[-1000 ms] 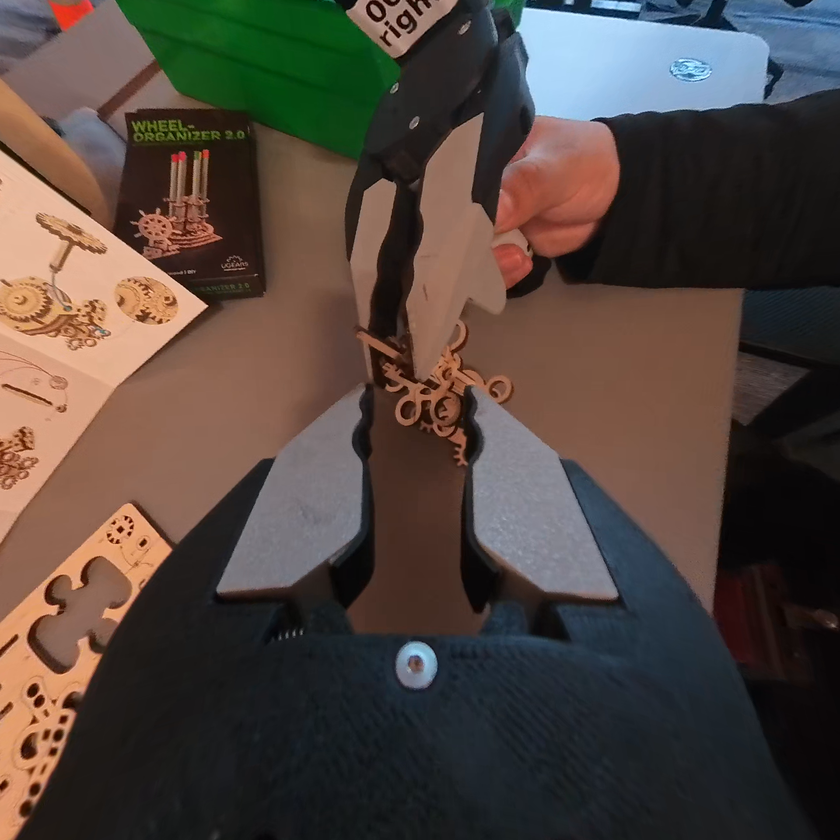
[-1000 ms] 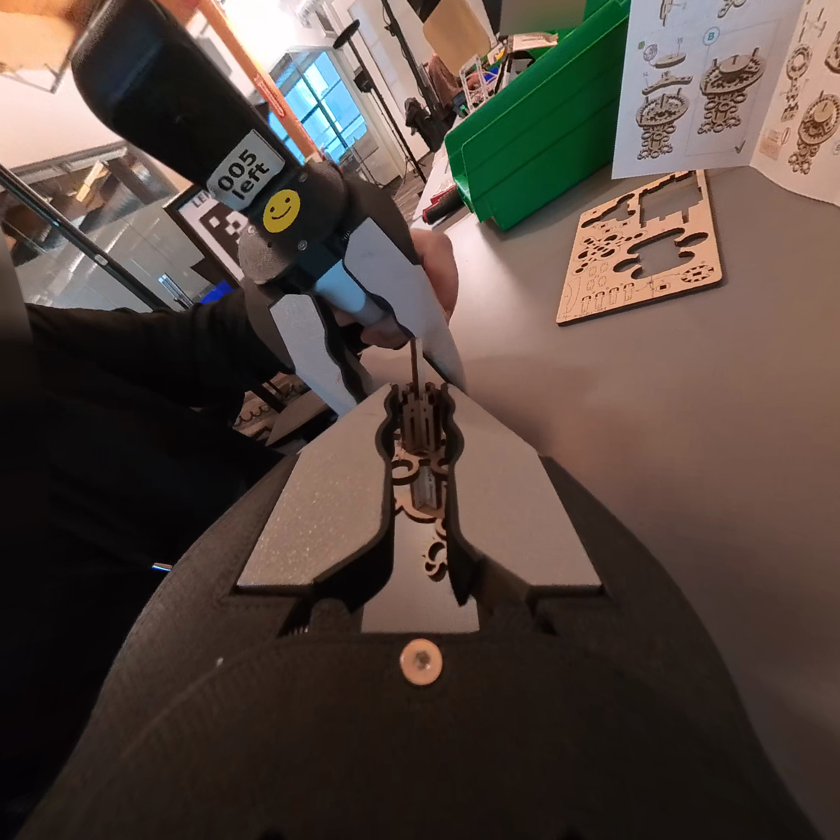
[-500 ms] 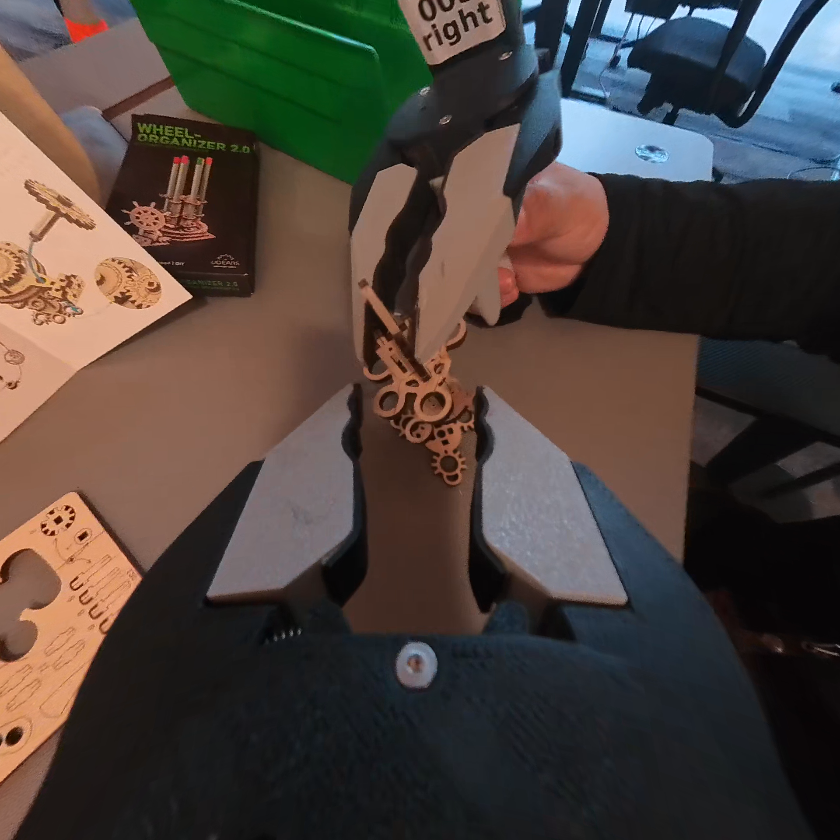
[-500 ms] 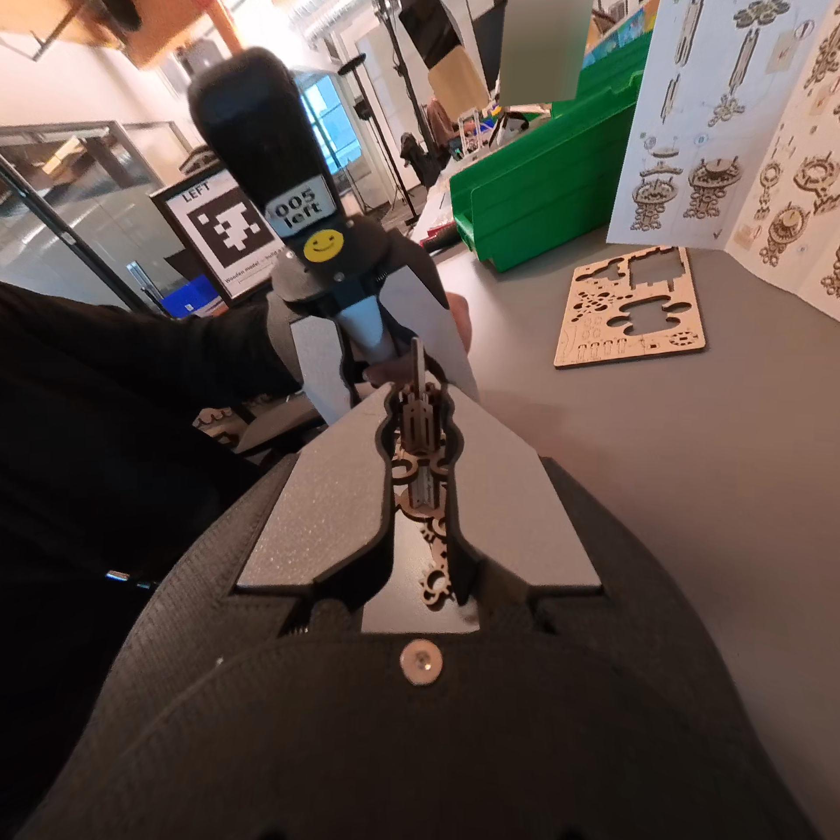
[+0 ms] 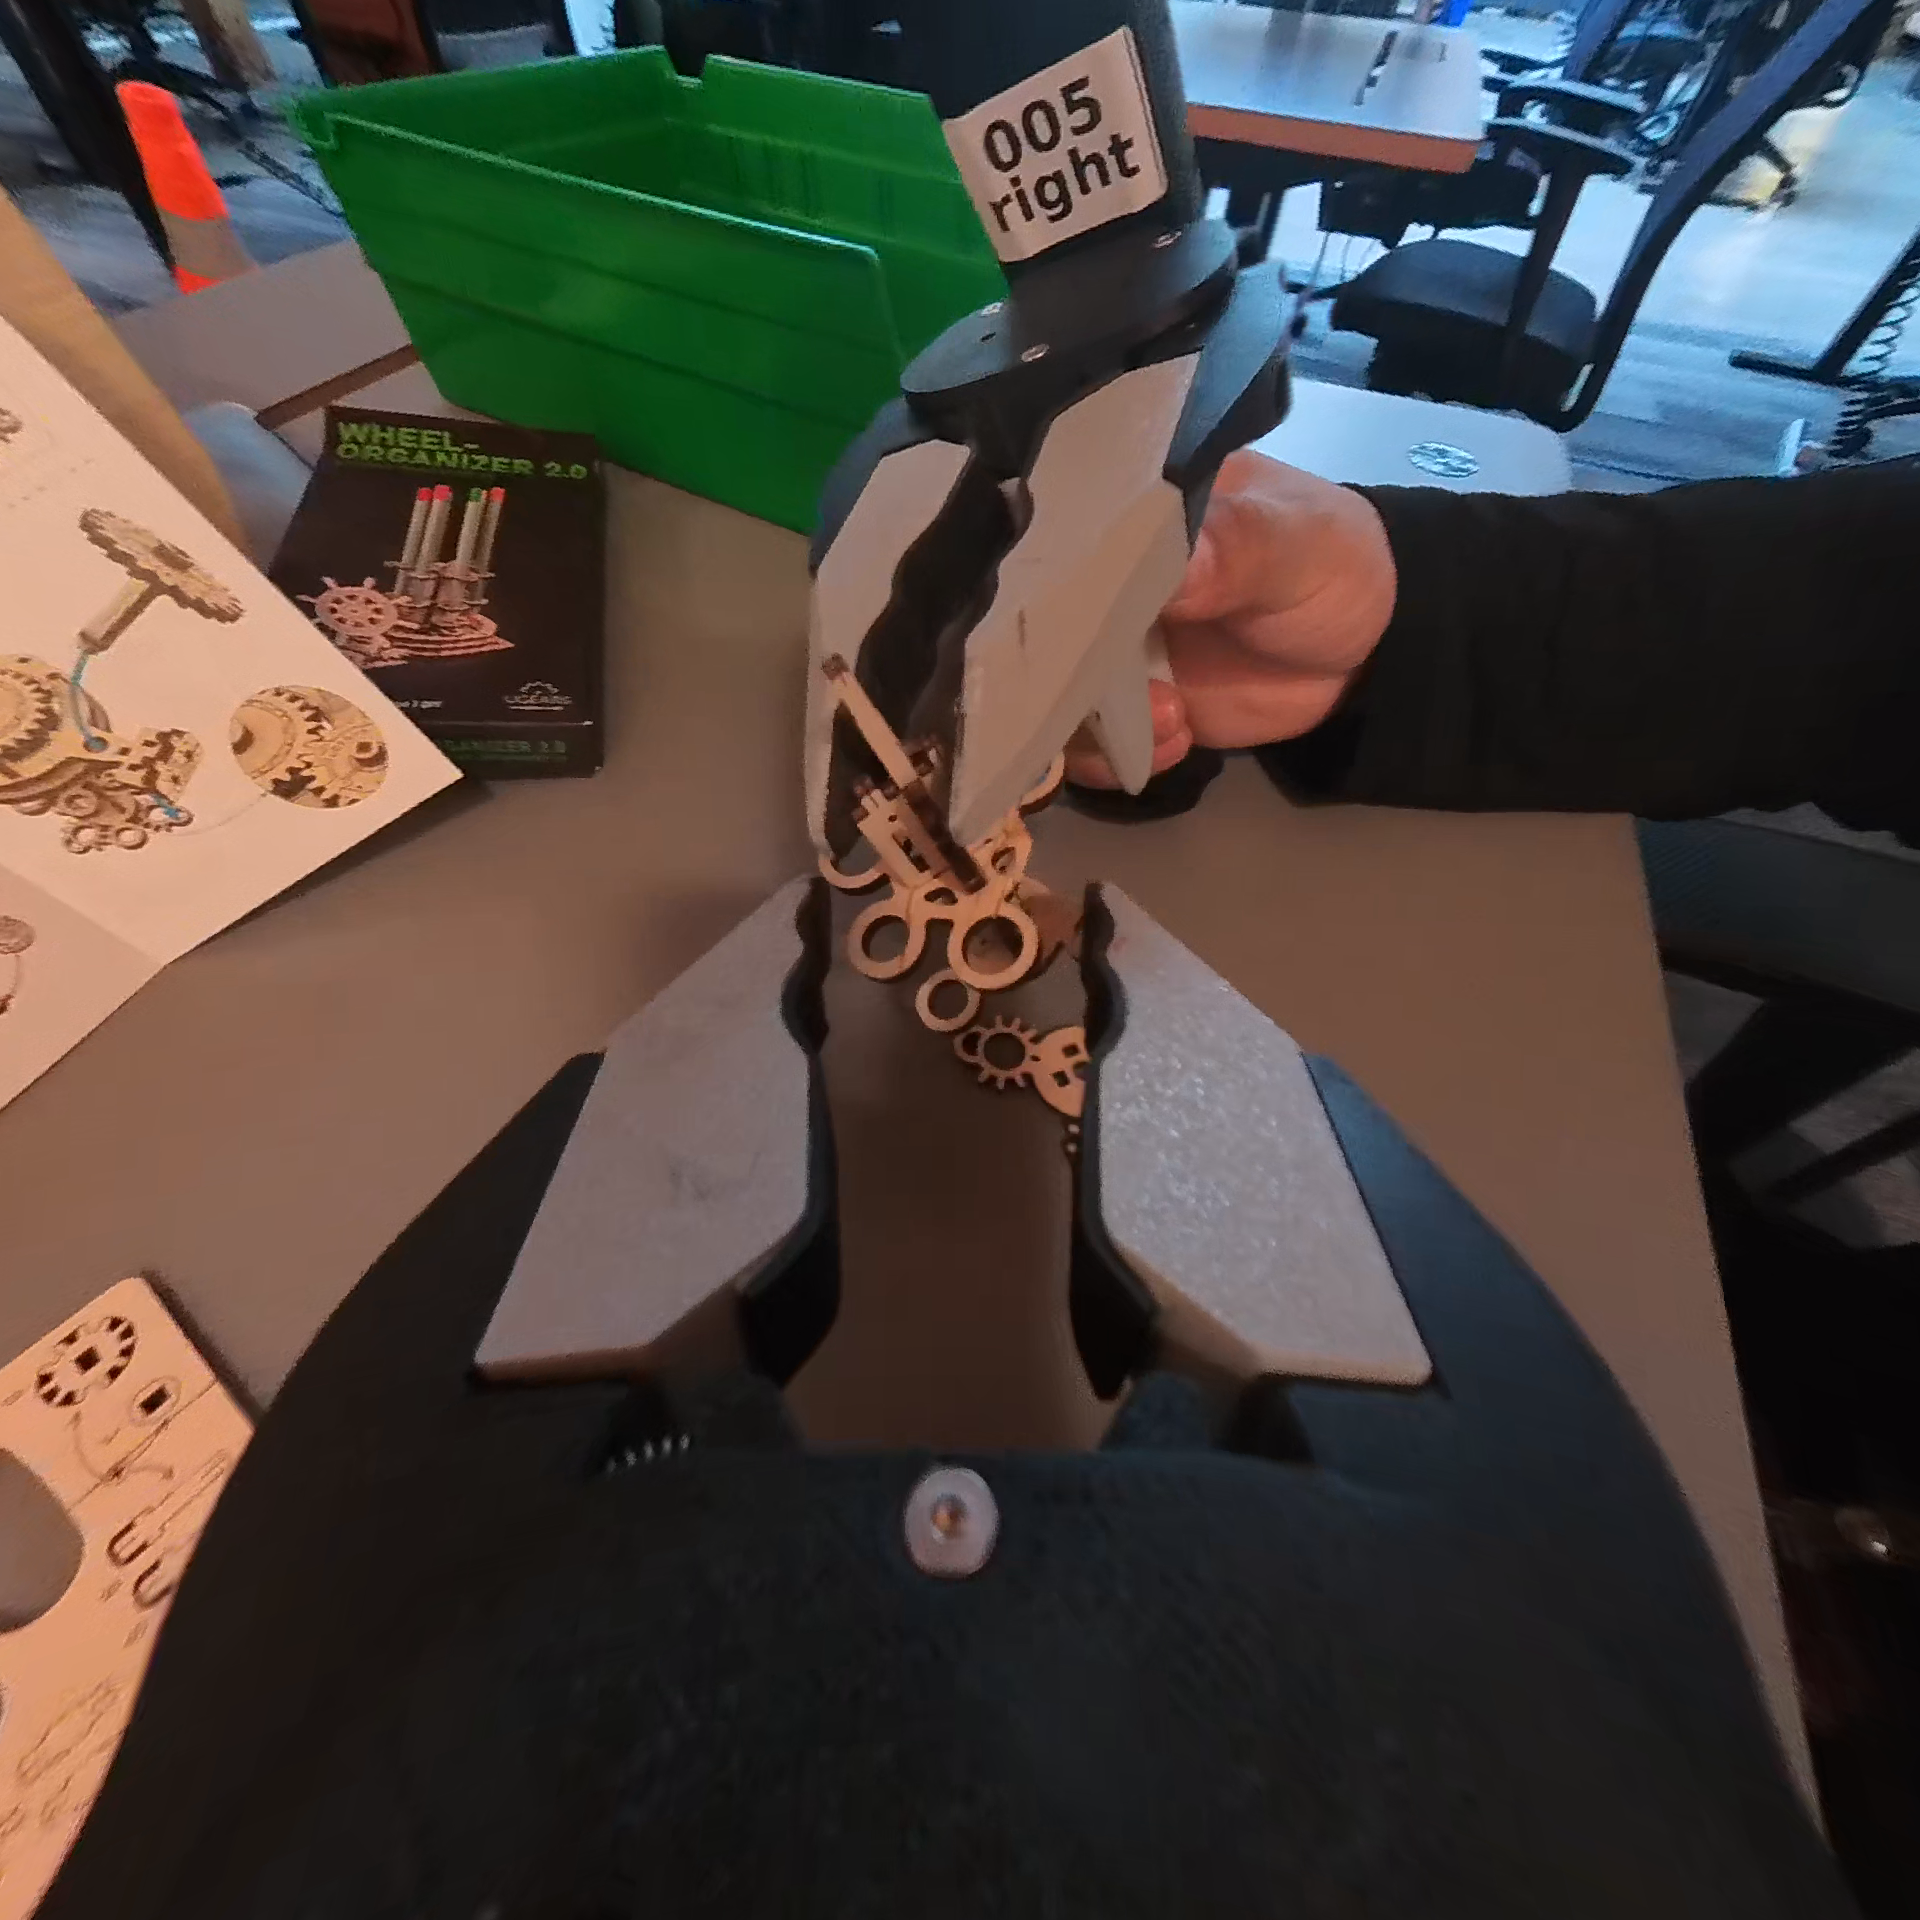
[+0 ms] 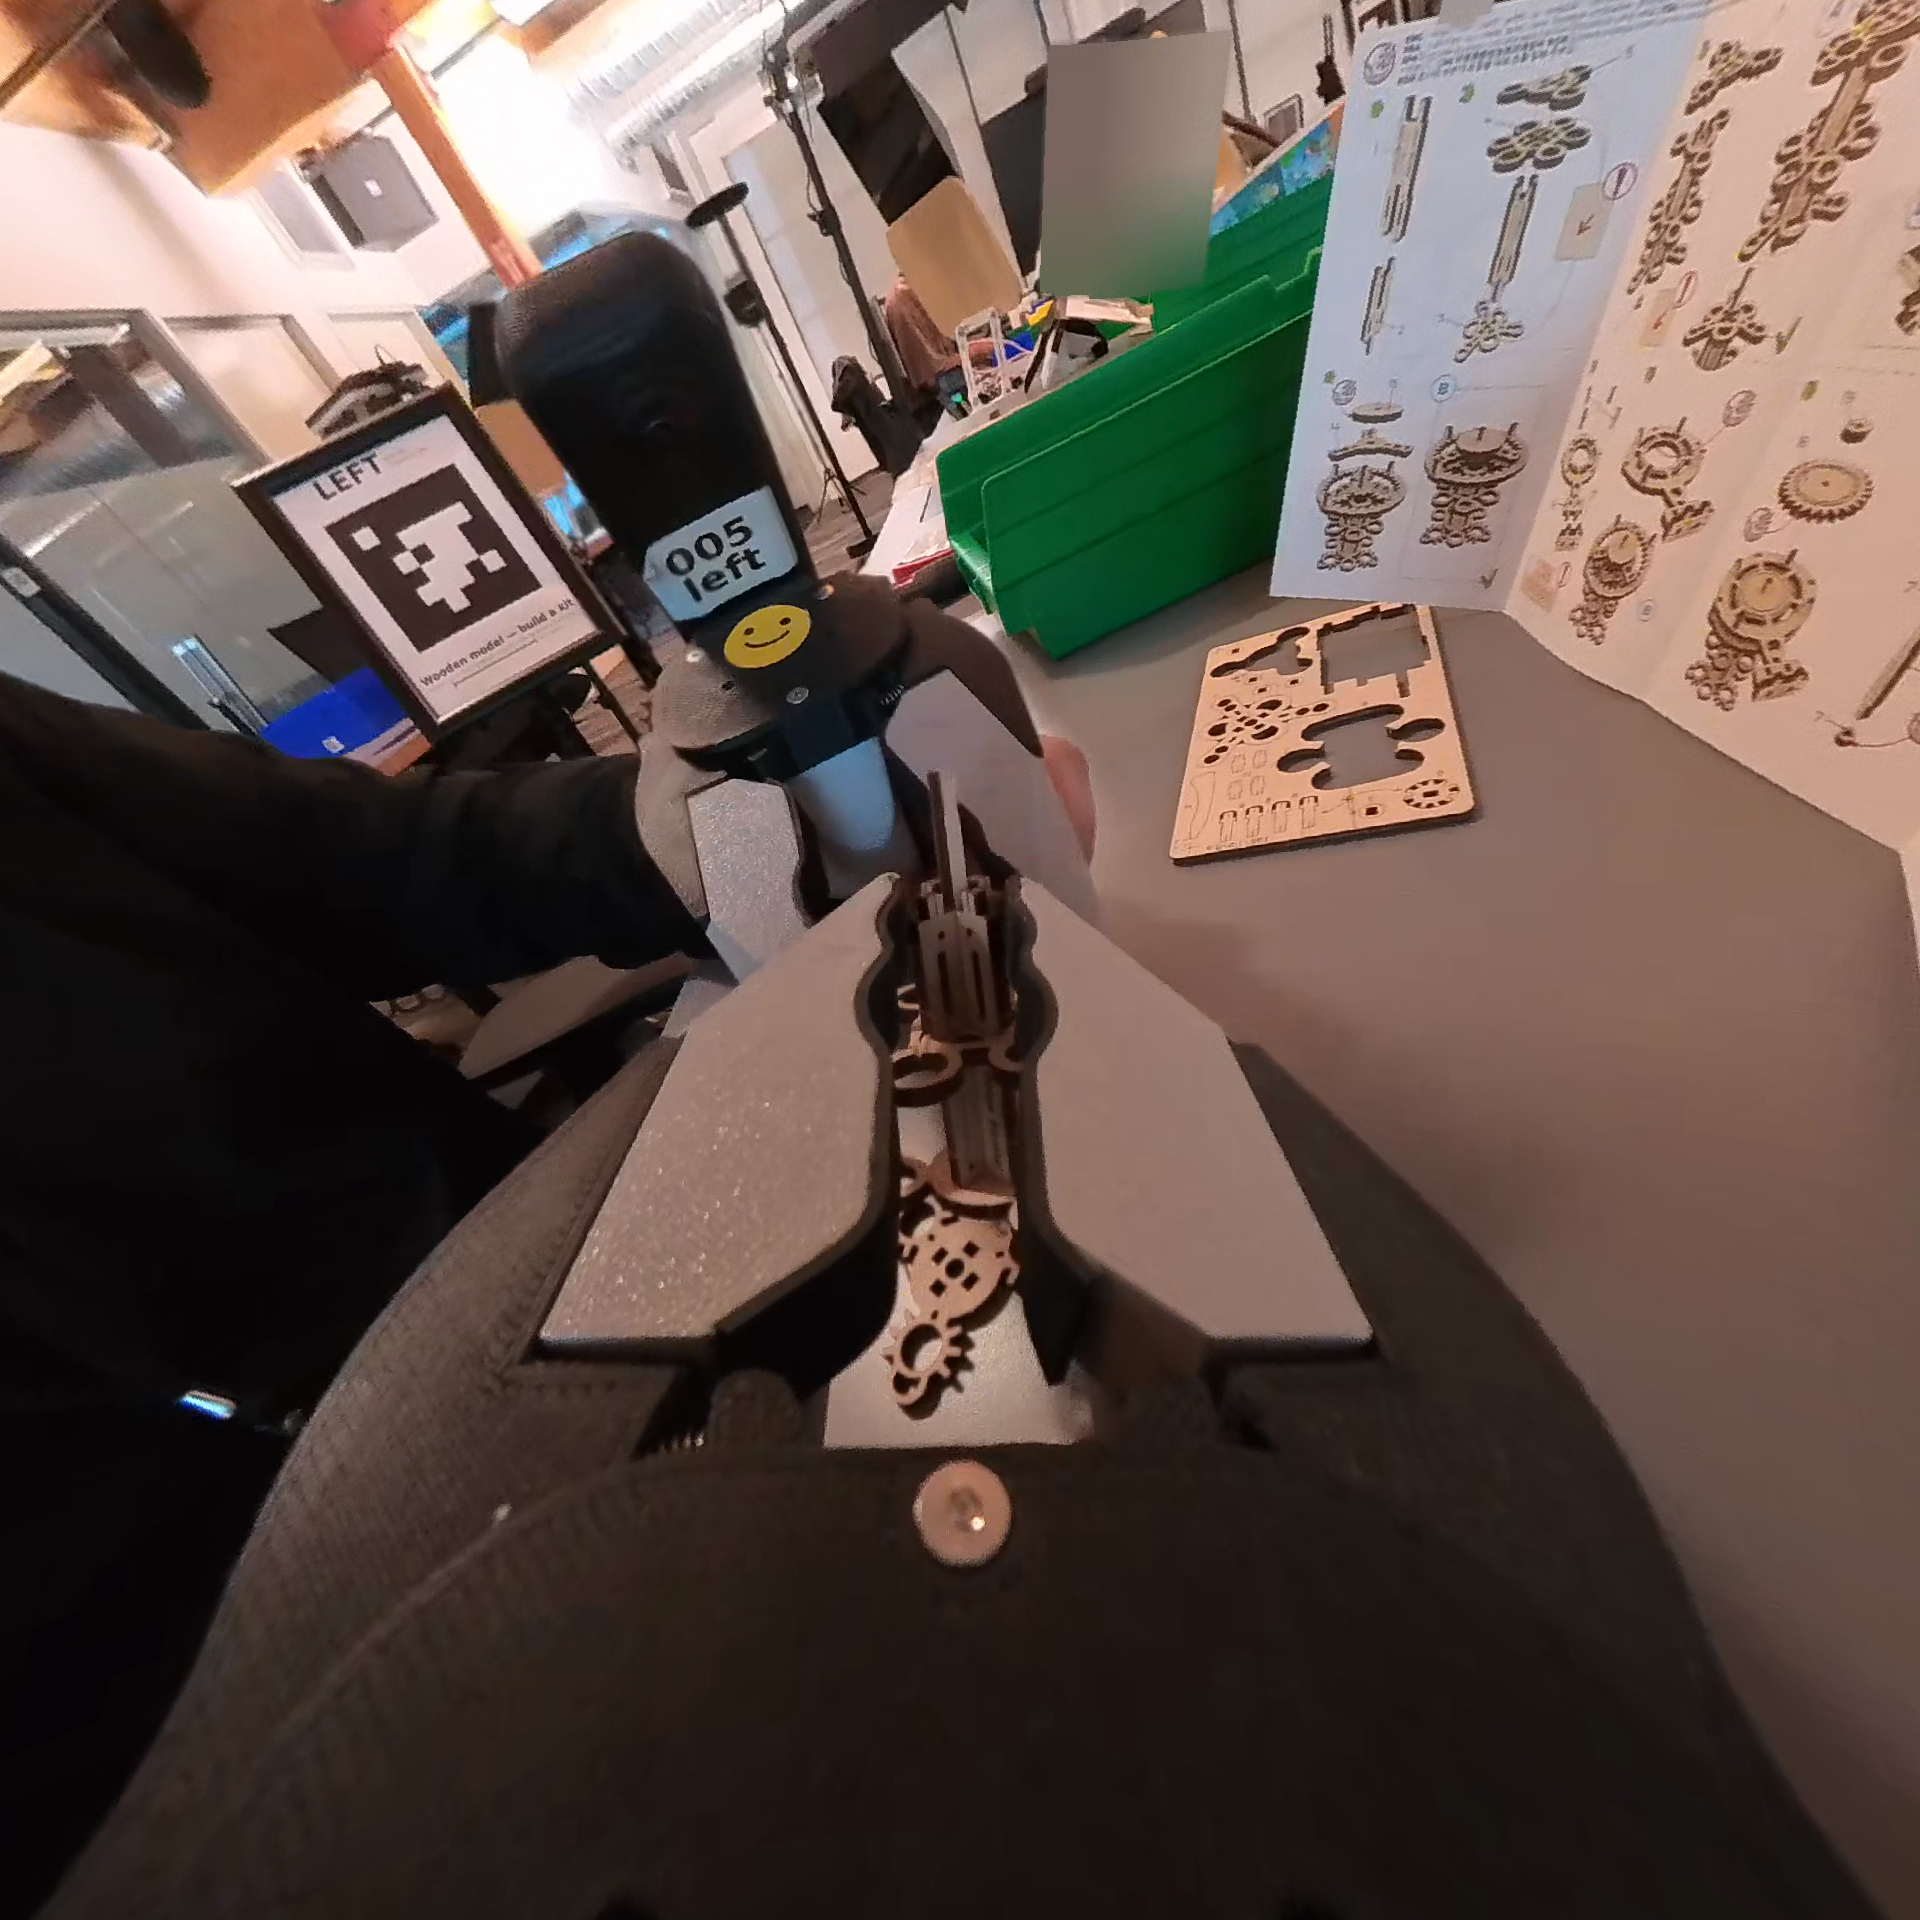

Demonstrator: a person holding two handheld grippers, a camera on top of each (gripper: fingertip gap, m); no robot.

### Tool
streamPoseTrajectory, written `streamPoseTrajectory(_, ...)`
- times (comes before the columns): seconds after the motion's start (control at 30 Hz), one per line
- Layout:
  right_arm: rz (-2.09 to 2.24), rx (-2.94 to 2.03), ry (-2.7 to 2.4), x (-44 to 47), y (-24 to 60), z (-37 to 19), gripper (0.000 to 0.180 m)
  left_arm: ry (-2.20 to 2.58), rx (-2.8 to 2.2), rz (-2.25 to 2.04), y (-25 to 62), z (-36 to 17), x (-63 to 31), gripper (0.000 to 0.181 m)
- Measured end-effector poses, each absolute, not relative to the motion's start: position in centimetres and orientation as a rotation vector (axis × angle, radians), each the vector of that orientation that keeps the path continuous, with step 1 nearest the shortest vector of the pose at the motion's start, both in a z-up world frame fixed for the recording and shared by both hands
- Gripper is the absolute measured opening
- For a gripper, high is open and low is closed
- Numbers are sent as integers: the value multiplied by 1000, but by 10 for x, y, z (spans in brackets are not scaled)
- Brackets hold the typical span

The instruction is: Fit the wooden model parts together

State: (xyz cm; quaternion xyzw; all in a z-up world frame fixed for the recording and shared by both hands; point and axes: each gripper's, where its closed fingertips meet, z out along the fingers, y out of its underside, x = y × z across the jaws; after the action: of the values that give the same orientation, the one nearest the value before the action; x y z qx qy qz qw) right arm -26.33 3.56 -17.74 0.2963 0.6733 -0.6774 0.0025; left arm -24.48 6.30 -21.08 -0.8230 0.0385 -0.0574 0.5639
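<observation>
In the left wrist view, my left gripper (image 5: 951, 935) is wide open and holds nothing. Its 2 grey fingers (image 5: 686, 1164) stand well apart over the grey table (image 5: 1351, 1039). The wooden model (image 5: 940, 904) hangs in the gap near their tips, but I cannot tell if it touches them. My right gripper (image 5: 904, 800) comes down from the far side and is closed on the top of the model. A hand (image 5: 1268, 623) holds it. Far back sits a green bin (image 5: 644, 291). A black box (image 5: 457, 592) lies to its left, nearer me. An instruction sheet (image 5: 156, 727) lies at the left. A cut-out wooden sheet (image 5: 83, 1507) is at the near left.

In the right wrist view, my right gripper (image 6: 961, 914) is almost closed, and it pinches the wooden model (image 6: 956, 1049) between its fingers. A thin stick (image 6: 948, 831) pokes out past the tips. My left gripper (image 6: 821, 821) is just beyond. The cut-out wooden sheet (image 6: 1330, 727) lies flat to the far right.
</observation>
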Motion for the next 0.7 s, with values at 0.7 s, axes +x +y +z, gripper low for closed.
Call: streamPoseTrajectory(0.7,-1885,1090,1886,-264,34,-197,14,6,-2051,-410,51,-228,-239,32)
